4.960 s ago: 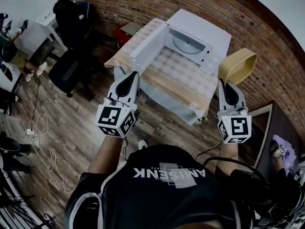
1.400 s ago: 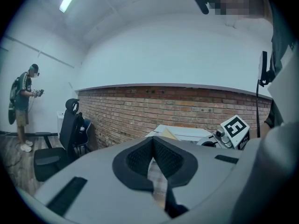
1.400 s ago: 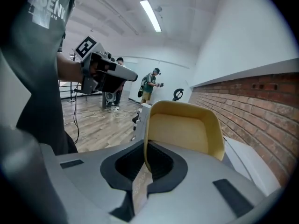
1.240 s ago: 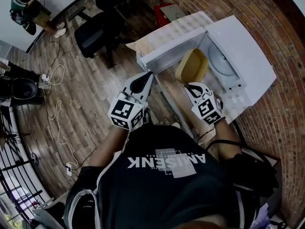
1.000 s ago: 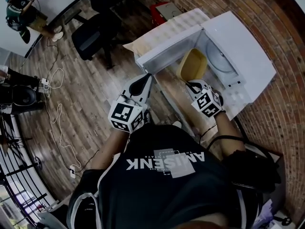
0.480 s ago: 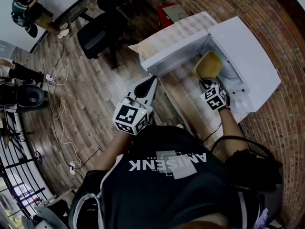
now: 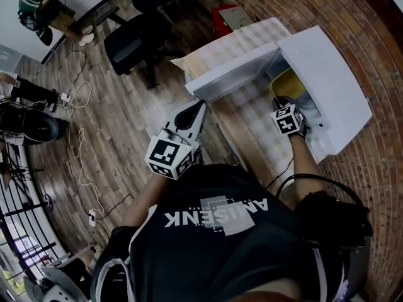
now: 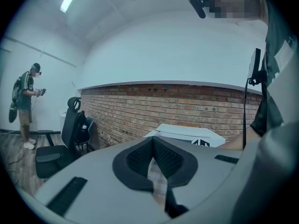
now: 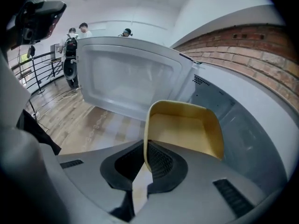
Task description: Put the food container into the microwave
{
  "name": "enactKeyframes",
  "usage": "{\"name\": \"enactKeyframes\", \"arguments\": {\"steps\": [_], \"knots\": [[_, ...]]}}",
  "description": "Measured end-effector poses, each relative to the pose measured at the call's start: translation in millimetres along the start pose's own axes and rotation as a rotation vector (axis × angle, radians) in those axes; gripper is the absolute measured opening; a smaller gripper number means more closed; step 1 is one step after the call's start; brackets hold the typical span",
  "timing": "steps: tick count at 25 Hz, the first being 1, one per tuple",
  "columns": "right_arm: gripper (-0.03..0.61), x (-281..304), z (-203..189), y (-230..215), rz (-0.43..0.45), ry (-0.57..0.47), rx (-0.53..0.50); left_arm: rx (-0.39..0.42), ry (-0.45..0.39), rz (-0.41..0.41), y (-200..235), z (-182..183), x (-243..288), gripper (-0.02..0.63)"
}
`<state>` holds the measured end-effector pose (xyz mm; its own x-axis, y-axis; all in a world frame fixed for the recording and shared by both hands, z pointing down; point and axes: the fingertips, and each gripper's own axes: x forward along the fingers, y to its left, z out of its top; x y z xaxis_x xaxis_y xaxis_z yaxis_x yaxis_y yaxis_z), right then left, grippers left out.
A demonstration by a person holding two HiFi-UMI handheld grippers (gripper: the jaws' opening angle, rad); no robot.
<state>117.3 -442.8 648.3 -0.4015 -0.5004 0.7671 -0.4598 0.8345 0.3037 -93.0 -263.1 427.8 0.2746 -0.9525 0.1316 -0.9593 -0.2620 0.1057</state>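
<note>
The yellow food container (image 9: 184, 129) is held by its near rim in my right gripper (image 9: 145, 158), which is shut on it. In the head view the yellow food container (image 7: 286, 85) is partly inside the mouth of the white microwave (image 7: 327, 80), with my right gripper (image 7: 281, 102) just behind it. The microwave door (image 7: 230, 77) hangs open to the left; the same door (image 9: 131, 78) fills the left of the right gripper view. My left gripper (image 7: 197, 109) is shut with nothing in it, held above the floor left of the table. The left gripper (image 8: 153, 155) points at the brick wall.
The microwave stands on a table with a pale checked cloth (image 7: 252, 115) against a brick wall (image 7: 384, 55). Office chairs (image 7: 129, 43) and a red box (image 7: 230, 19) stand on the wood floor. People stand at the far left (image 7: 38, 2). Cables (image 7: 79, 162) trail across the floor.
My right gripper has carried the yellow container from beside the table up and forward into the microwave's opening. The left gripper has stayed about where it was.
</note>
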Motion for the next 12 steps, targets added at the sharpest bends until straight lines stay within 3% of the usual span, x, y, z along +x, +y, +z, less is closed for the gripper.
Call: {"name": "enactKeyframes", "arguments": {"steps": [12], "knots": [[0.046, 23.1, -15.1, -53.9, -0.138, 0.050, 0.068, 0.003, 0.009, 0.070, 14.9, -0.2, -2.6, 0.011]]}}
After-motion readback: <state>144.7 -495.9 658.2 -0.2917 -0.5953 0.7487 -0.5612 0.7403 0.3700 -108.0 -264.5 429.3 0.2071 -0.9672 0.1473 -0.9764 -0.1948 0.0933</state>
